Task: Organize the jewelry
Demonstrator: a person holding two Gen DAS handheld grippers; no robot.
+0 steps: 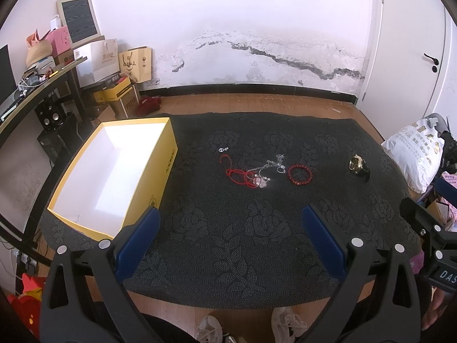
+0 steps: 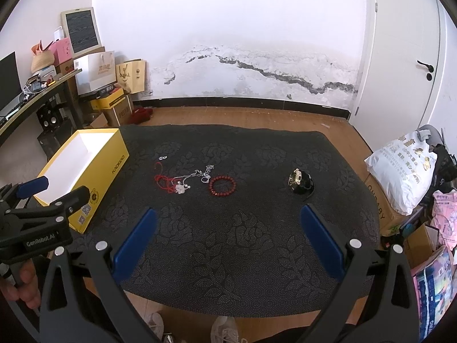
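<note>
On the dark patterned cloth (image 1: 228, 228) lie a red bead bracelet (image 1: 300, 175), a red cord (image 1: 234, 172), a tangled silver chain (image 1: 267, 171), a small silver ring pair (image 1: 223, 149) and a black and gold watch (image 1: 359, 166). An open yellow box (image 1: 114, 171) with a white inside stands at the left. My left gripper (image 1: 231, 214) is open and empty, near the cloth's front. My right gripper (image 2: 228, 214) is open and empty; the bracelet (image 2: 222, 185), chain (image 2: 197, 177), cord (image 2: 162, 181), watch (image 2: 300, 184) and box (image 2: 82, 165) lie ahead of it.
A desk (image 1: 34, 91) with clutter and stacked boxes and bags (image 1: 114, 80) stand at the far left. White plastic bags (image 2: 400, 171) and cartons sit at the right. A white door (image 2: 414, 57) is at the far right. The person's shoes (image 1: 251, 328) are below the cloth's front edge.
</note>
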